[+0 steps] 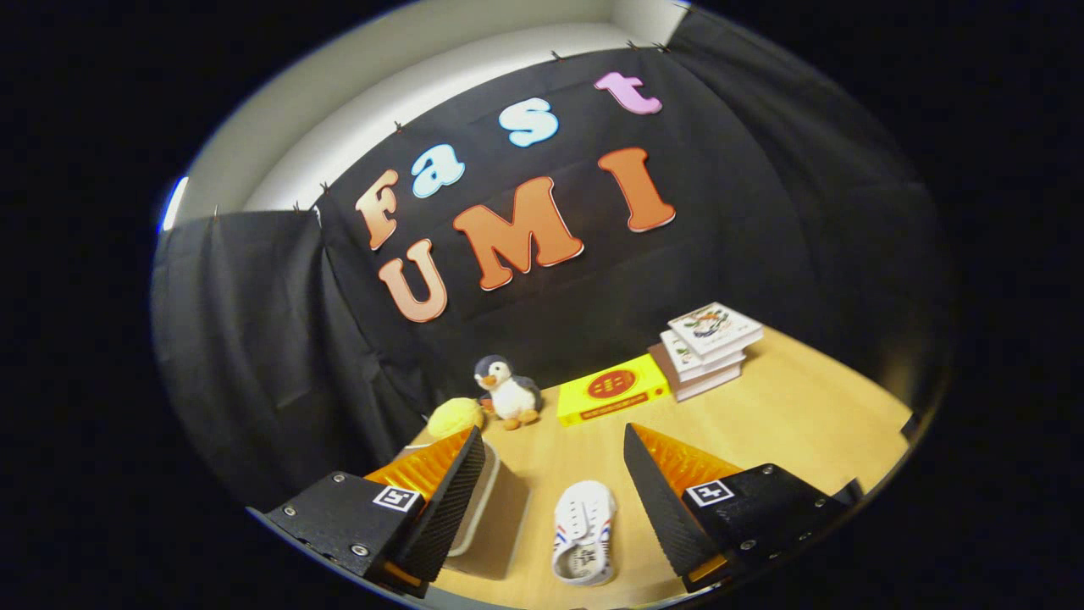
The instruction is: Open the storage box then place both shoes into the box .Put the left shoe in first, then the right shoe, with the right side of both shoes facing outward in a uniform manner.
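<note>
1. White with red and blue stripes, a small shoe [584,534] is lying on the wooden worktop [788,415], sitting in the gap between the two fingers of the gripper [555,449].
2. Jaws are standing wide apart, gripping nothing.
3. Beige storage box [495,517] is resting just beside the left finger [445,500], partly hidden behind it, close to the shoe.
4. Beyond the fingertips, a yellow round soft item [455,417] and a penguin plush toy [506,391] are sitting near the black cloth wall [254,339].
5. A yellow flat box [611,389] is lying next to the penguin, and a stack of books [707,347] is standing further right.
</note>
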